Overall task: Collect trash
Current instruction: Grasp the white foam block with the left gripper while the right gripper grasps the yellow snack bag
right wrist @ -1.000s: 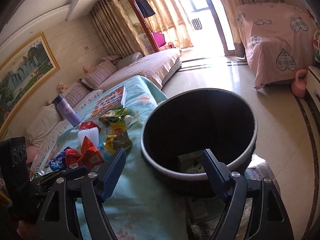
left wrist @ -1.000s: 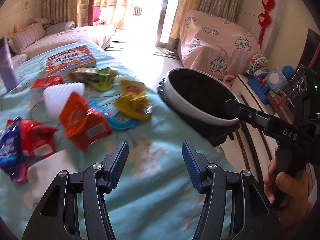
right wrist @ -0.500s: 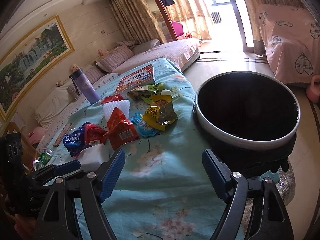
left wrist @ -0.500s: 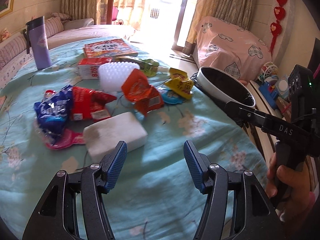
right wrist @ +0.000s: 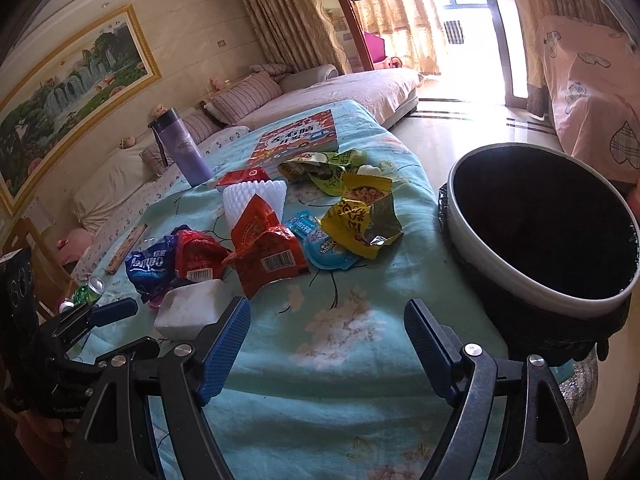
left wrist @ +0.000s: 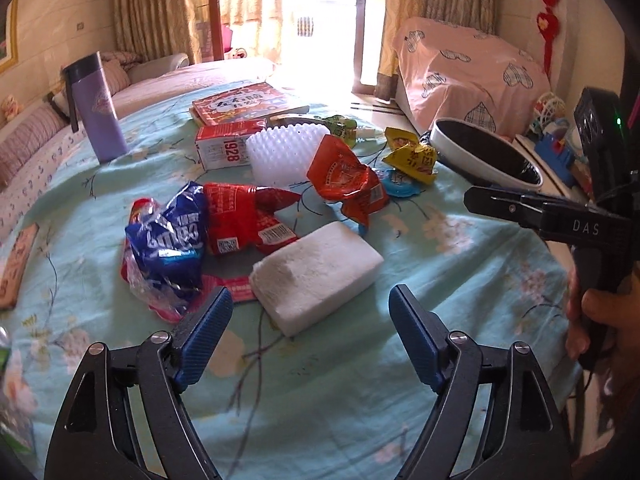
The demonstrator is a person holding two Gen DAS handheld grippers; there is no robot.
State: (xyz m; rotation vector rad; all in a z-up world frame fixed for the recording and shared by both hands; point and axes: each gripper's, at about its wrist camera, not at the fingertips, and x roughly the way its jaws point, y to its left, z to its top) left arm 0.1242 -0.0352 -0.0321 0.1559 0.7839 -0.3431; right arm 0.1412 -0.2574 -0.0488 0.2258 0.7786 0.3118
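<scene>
Litter lies on the teal tablecloth (left wrist: 460, 280): a white foam block (left wrist: 316, 276), a blue wrapper (left wrist: 168, 240), a red wrapper (left wrist: 244, 220), an orange-red wrapper (left wrist: 344, 180), a yellow wrapper (left wrist: 412, 156) and a green wrapper (left wrist: 340, 128). My left gripper (left wrist: 312, 308) hovers just short of the foam block, its jaws opening, the pads touching nothing. My right gripper (right wrist: 326, 312) stands open over bare cloth, with the orange-red wrapper (right wrist: 264, 248) and yellow wrapper (right wrist: 360, 216) ahead. The black-lined trash bin (right wrist: 520, 292) stands off the table's right edge.
A purple flask (left wrist: 100, 116), a picture book (left wrist: 244, 104), a red carton (left wrist: 224, 148) and a white foam net (left wrist: 284, 152) sit farther back. A wooden slat (left wrist: 16, 264) and drink cans (right wrist: 90, 290) lie at the left. A sofa runs behind.
Both grippers swung left, away from the bin and over the litter. The left jaws spread wider. The foam block now lies right before the left gripper.
</scene>
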